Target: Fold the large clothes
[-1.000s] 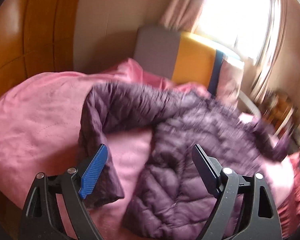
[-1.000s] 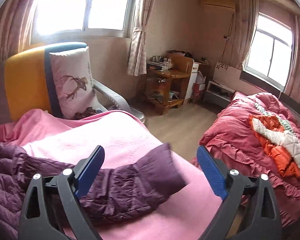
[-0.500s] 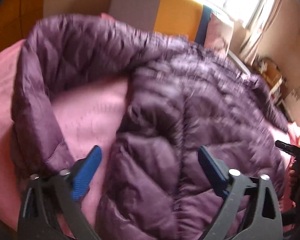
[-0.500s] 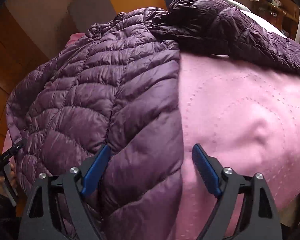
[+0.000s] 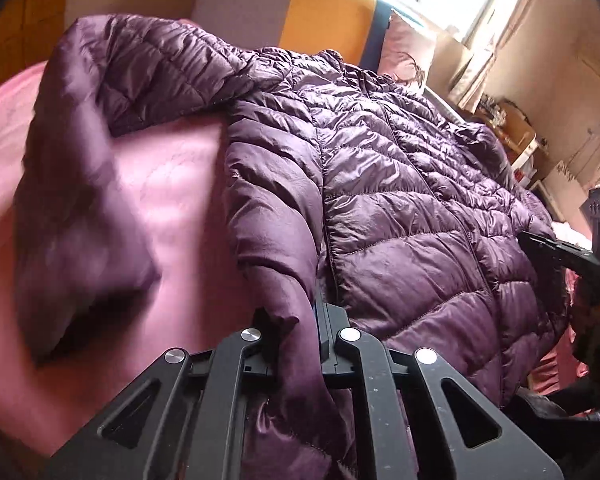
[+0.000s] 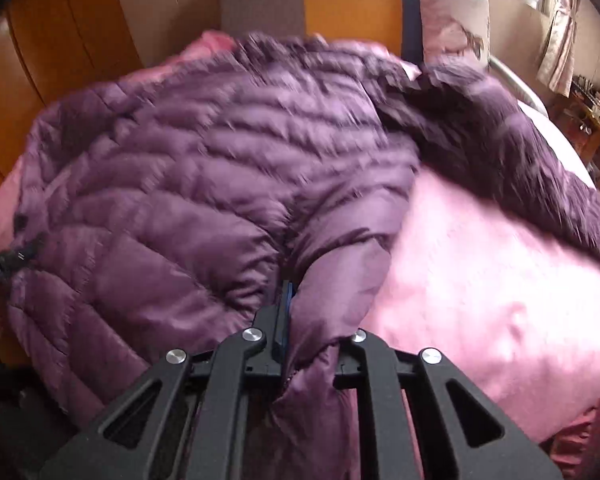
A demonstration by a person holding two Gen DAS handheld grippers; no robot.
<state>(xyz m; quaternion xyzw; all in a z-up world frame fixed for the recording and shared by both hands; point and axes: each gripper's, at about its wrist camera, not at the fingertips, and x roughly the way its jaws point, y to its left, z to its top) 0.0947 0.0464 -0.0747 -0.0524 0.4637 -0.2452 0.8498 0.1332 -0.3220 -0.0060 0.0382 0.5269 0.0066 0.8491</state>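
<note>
The bed (image 5: 172,200), the largest surface I see, carries one pink quilted cover (image 6: 500,280), soft and stitched in dotted curves. Behind it stand wood panels (image 6: 60,40) and one upholstered headboard (image 5: 324,20) in grey, orange and blue blocks, with one pale printed pillow (image 6: 452,20) leaning against it.

One purple puffer jacket (image 5: 400,200) lies spread on the cover, front up: glossy, quilted in narrow chevron channels, with a centre zip running its length. Two sleeves are visible, one angled out to each side of the body; the left-hand one is motion-blurred in my left view.

My left gripper (image 5: 300,336), black with blue-faced fingers, has its jaws clamped together on a smooth fold of the jacket's hem edge on that side; they have just been closing, and the fabric bunches between them. My right gripper (image 6: 308,336), of the same build, has likewise just closed, its jaws pinching the hem fold at the opposite side. Each gripper appears at the edge of the other's view.

I can read no labels or writing.
</note>
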